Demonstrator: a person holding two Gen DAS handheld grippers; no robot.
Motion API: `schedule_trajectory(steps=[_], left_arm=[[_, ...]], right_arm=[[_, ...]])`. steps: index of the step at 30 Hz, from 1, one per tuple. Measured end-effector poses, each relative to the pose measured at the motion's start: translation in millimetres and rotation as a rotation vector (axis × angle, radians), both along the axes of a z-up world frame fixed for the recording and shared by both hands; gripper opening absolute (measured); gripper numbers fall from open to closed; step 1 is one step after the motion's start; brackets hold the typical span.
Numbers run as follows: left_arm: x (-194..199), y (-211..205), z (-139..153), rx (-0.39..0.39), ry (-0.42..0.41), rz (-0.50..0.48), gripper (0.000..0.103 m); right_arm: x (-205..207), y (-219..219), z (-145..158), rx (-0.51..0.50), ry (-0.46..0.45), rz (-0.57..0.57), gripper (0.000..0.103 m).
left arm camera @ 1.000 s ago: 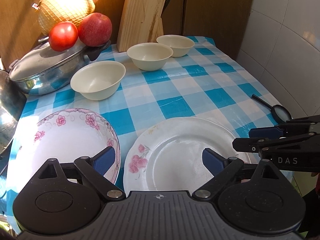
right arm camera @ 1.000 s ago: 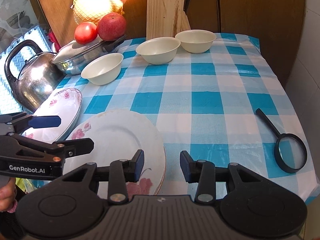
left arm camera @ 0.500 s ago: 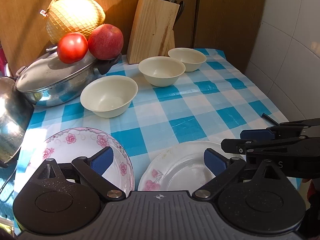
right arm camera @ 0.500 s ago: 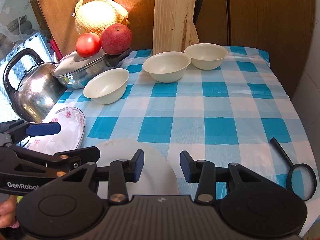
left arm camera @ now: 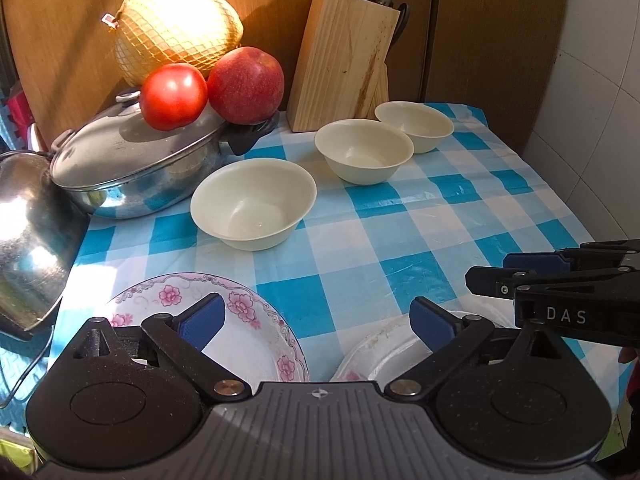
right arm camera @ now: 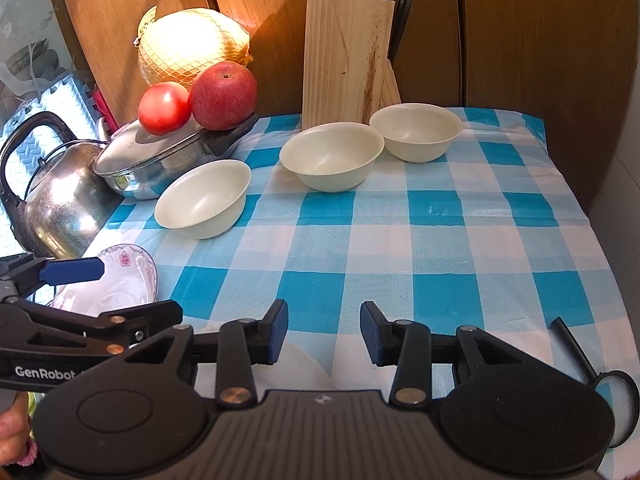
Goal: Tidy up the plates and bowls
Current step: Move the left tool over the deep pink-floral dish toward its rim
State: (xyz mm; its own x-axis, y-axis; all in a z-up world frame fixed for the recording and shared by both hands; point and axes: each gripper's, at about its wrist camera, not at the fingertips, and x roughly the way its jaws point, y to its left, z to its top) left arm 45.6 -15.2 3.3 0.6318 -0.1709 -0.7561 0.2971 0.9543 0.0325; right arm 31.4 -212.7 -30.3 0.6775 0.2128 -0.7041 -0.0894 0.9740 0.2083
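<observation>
Three cream bowls stand in a row on the blue checked cloth: a near one [left arm camera: 252, 204] [right arm camera: 202, 204], a middle one [left arm camera: 363, 155] [right arm camera: 331, 157] and a far one [left arm camera: 414, 125] [right arm camera: 416, 131]. A pink-flowered deep plate [left arm camera: 244, 332] [right arm camera: 120, 280] lies at the front left. A white plate with a pink flower [left arm camera: 384, 354] [right arm camera: 304, 368] lies at the front, mostly hidden by the grippers. My left gripper [left arm camera: 316, 318] is open and empty above both plates. My right gripper [right arm camera: 324, 336] is open and empty over the white plate's far edge.
A lidded steel pot [left arm camera: 136, 168] carrying a tomato [left arm camera: 174, 96], an apple [left arm camera: 245, 85] and a netted melon [left arm camera: 176, 36] stands at the back left. A kettle [right arm camera: 52, 192] is left of it. A knife block [right arm camera: 346, 60] stands at the back. A magnifying glass [right arm camera: 600, 384] lies front right.
Both grippers have pulled back and tilted up. The plates have slid toward the bottom of both views, and the bowls and knife block show larger. Both stay open.
</observation>
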Motion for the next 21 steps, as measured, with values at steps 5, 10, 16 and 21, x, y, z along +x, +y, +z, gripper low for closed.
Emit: schedule_trajectory(steps=[5, 10, 16, 21], left_arm=[[8.9, 3.6, -1.6, 0.009, 0.001, 0.022, 0.100], [20.6, 9.1, -5.3, 0.015, 0.015, 0.052, 0.100], [34.4, 18.8, -8.2, 0.013, 0.023, 0.096, 0.100], [42.7, 26.4, -8.0, 0.008, 0.027, 0.125, 0.100]], right_arm=[[9.2, 8.6, 0.8, -0.002, -0.008, 0.022, 0.036], [19.4, 16.5, 0.5, 0.003, -0.012, 0.042, 0.036], [34.4, 21.8, 1.5, 0.027, -0.014, 0.041, 0.036], [43.4, 26.1, 1.6, 0.034, -0.018, 0.044, 0.036]])
